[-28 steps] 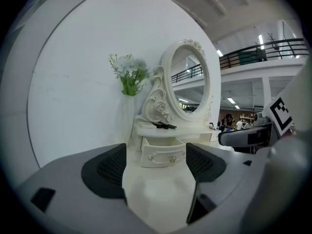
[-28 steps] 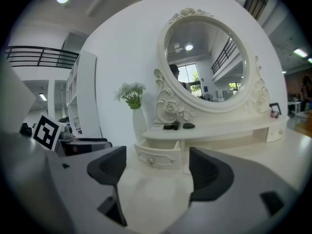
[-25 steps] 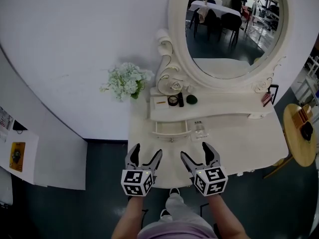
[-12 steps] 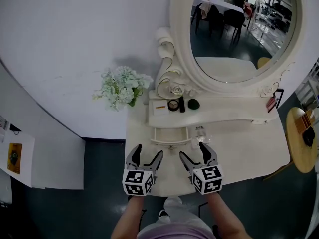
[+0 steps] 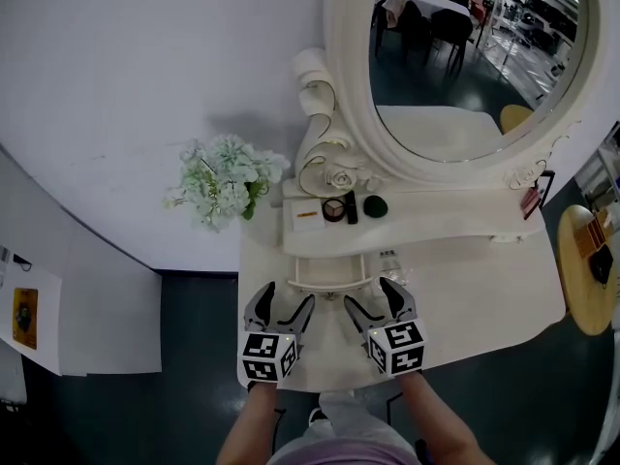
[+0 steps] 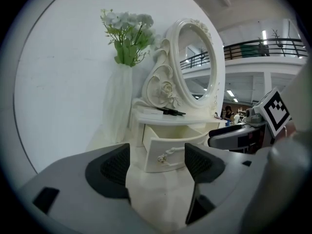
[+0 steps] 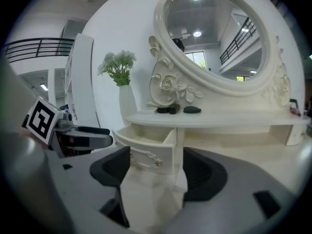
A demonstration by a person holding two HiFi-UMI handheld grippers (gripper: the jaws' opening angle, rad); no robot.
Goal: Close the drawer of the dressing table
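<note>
The white dressing table (image 5: 484, 289) has a small drawer (image 5: 327, 272) pulled out under its shelf. My left gripper (image 5: 286, 296) and right gripper (image 5: 370, 294) hover side by side over the tabletop's front, just short of the drawer. Both stand open and hold nothing. The right one's jaws have just been closing a little, with nothing between them. In the left gripper view the drawer front (image 6: 168, 152) with its small knob shows beyond the left gripper (image 6: 157, 162). In the right gripper view the drawer (image 7: 146, 152) lies ahead of the right gripper (image 7: 156, 167).
A vase of white flowers (image 5: 218, 187) stands at the table's back left. Cosmetics (image 5: 334, 208) lie on the shelf under the oval mirror (image 5: 465, 56). A small clear bottle (image 5: 389, 260) stands right of the drawer. A round wooden side table (image 5: 591, 279) is at far right.
Both grippers have moved forward and down, from the table's front edge to just short of the open drawer. The drawer has not moved.
</note>
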